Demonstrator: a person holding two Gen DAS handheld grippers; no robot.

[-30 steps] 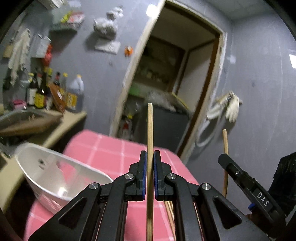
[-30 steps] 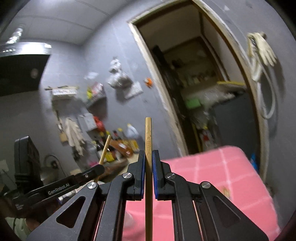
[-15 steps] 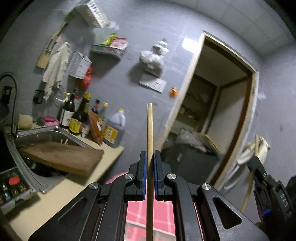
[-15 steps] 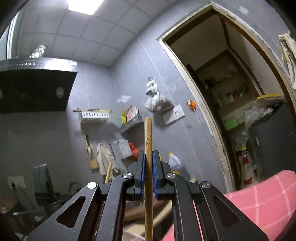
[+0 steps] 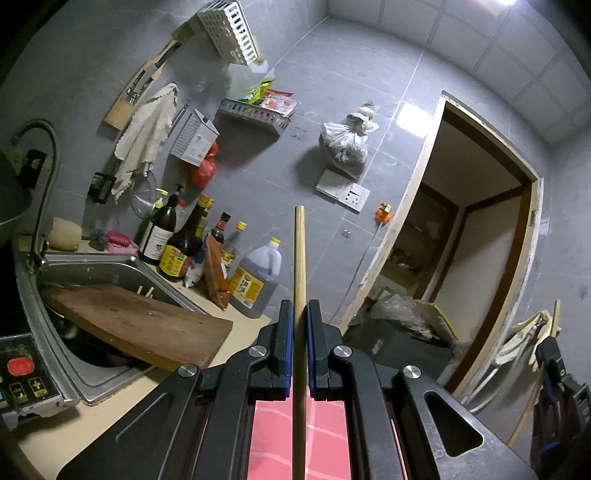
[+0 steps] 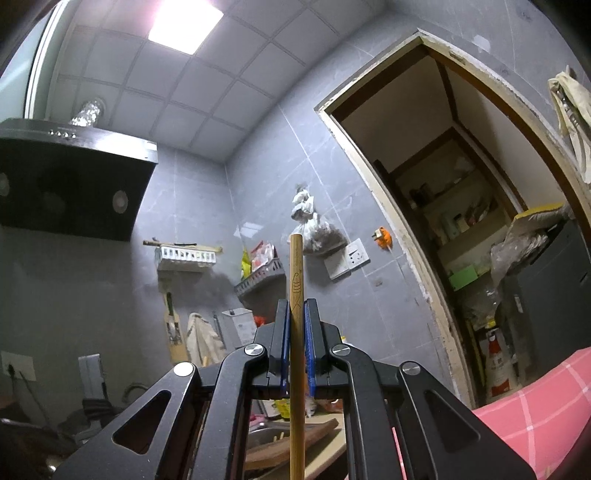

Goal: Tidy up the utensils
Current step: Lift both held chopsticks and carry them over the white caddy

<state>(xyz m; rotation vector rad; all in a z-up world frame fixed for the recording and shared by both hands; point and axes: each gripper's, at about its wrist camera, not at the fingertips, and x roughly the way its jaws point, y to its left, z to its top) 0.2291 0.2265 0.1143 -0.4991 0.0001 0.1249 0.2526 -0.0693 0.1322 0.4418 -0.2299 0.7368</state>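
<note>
The sink [image 5: 92, 273] is the landmark. A cutting board [image 5: 140, 325] lies across the sink, with one end over the counter [image 5: 110, 413]. Behind the sink, against the wall, stands a row of bottles [image 5: 184, 243], and a big jug [image 5: 255, 280] is at the right end of this row. Above the sink, on the wall, a cloth [image 5: 147, 136] hangs, and higher there is a basket rack [image 5: 229, 33]. To the right of the sink, further along the wall, a bag [image 5: 347, 144] hangs above a socket [image 5: 354, 195], and then the doorway [image 5: 472, 251] opens.
</note>
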